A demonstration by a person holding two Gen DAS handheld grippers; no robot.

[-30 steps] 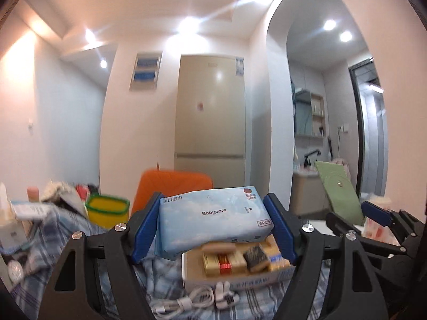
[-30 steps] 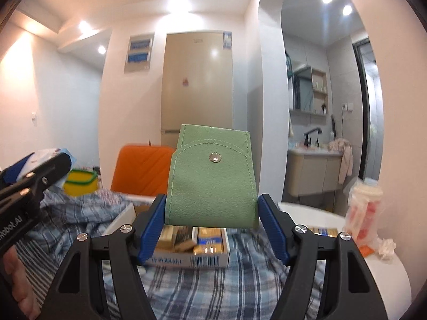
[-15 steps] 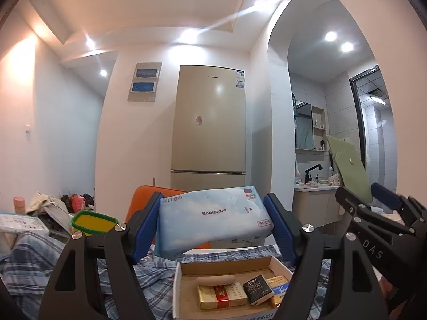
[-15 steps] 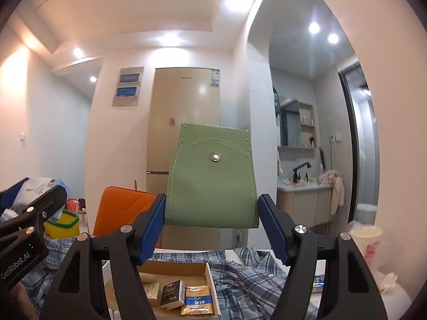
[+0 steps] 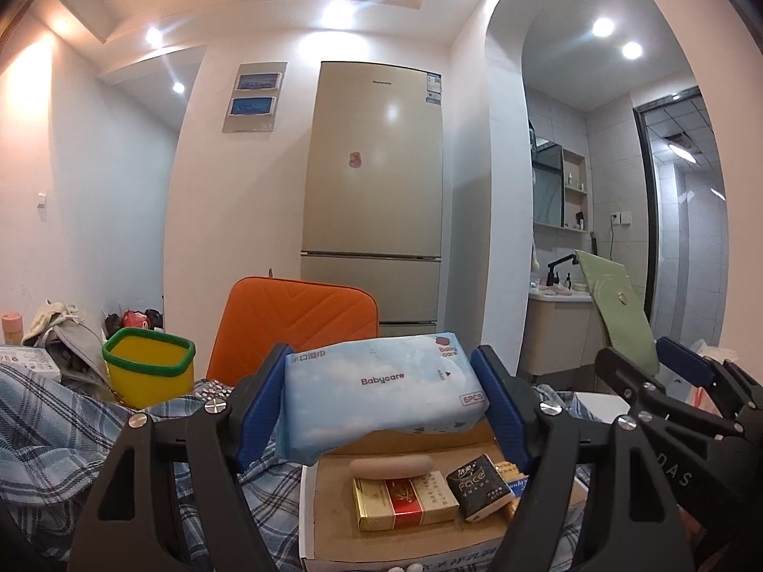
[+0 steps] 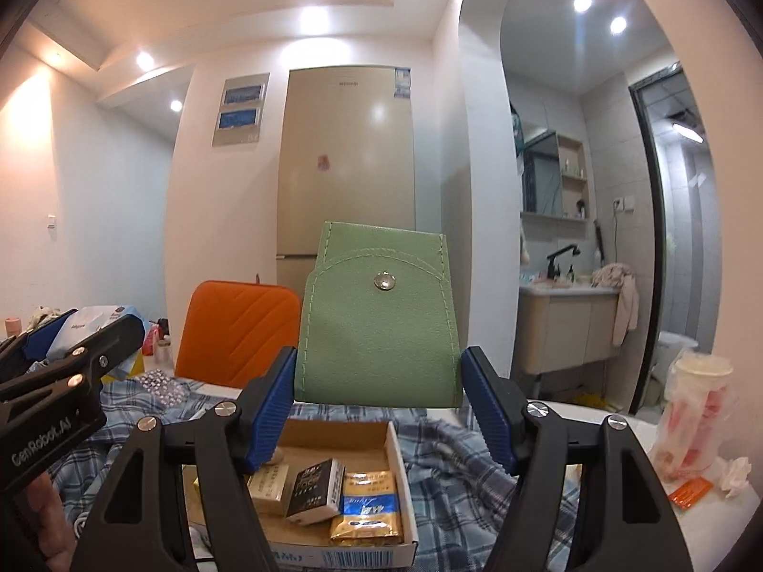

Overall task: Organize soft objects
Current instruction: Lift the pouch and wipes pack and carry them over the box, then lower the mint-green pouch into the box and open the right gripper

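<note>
A light-blue pack of Babycare wipes (image 5: 376, 393) is clamped crosswise in my left gripper (image 5: 381, 400), held above the cardboard box (image 5: 329, 543). My right gripper (image 6: 379, 398) is shut on a green snap-button pouch (image 6: 376, 333) that stands upright over the same cardboard box (image 6: 393, 434). In the box lie small tissue packs, a gold-and-red carton (image 5: 405, 500) and a black Face pack (image 5: 479, 486). Each gripper shows at the edge of the other's view: the right gripper (image 5: 667, 381) with the green pouch (image 5: 615, 305), the left gripper (image 6: 62, 367) with the blue pack.
The box rests on a blue plaid cloth (image 6: 453, 457). An orange cushion (image 5: 291, 329) stands behind it, a yellow tub with a green rim (image 5: 148, 372) at the left. A plastic cup in a bag (image 6: 691, 410) sits at the right. A fridge (image 5: 376, 190) stands behind.
Both grippers have travelled level with their loads still clamped. The views dipped after rising, and the box now lies closer under the fingers, with its contents in plain sight.
</note>
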